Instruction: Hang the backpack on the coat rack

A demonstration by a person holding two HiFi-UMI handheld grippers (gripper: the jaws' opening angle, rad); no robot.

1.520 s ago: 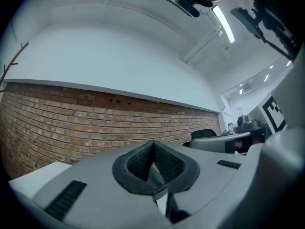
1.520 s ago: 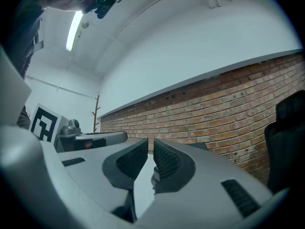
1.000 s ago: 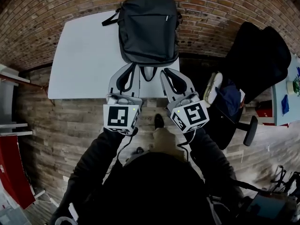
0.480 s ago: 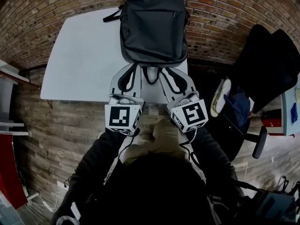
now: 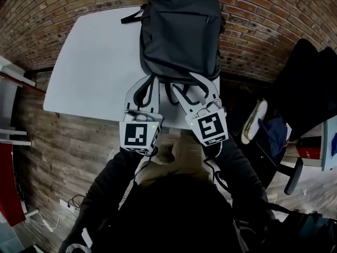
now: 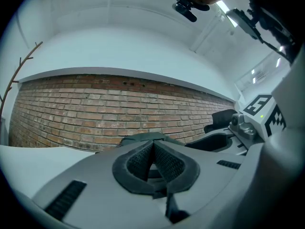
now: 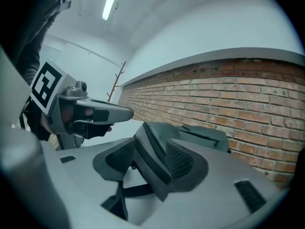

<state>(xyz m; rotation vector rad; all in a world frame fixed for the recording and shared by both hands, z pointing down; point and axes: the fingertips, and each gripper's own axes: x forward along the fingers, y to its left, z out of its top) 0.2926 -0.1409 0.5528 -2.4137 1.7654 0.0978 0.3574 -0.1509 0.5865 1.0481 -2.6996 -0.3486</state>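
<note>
Right tool (image 5: 190, 86) jaws just opened, backpack strap (image 7: 151, 151) between.

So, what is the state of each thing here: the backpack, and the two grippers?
backpack: lying flat on the white table, not hung
left gripper: shut, holding nothing
right gripper: open, its jaws have just been opening, a backpack strap between them, not gripped

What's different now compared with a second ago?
Both tongs moved in toward the near edge of the backpack. The right tongs have just opened wide, and a strap now sits between the jaws, not yet pinched. The left tongs stayed shut and empty. The backpack still lies on the white table.
</note>
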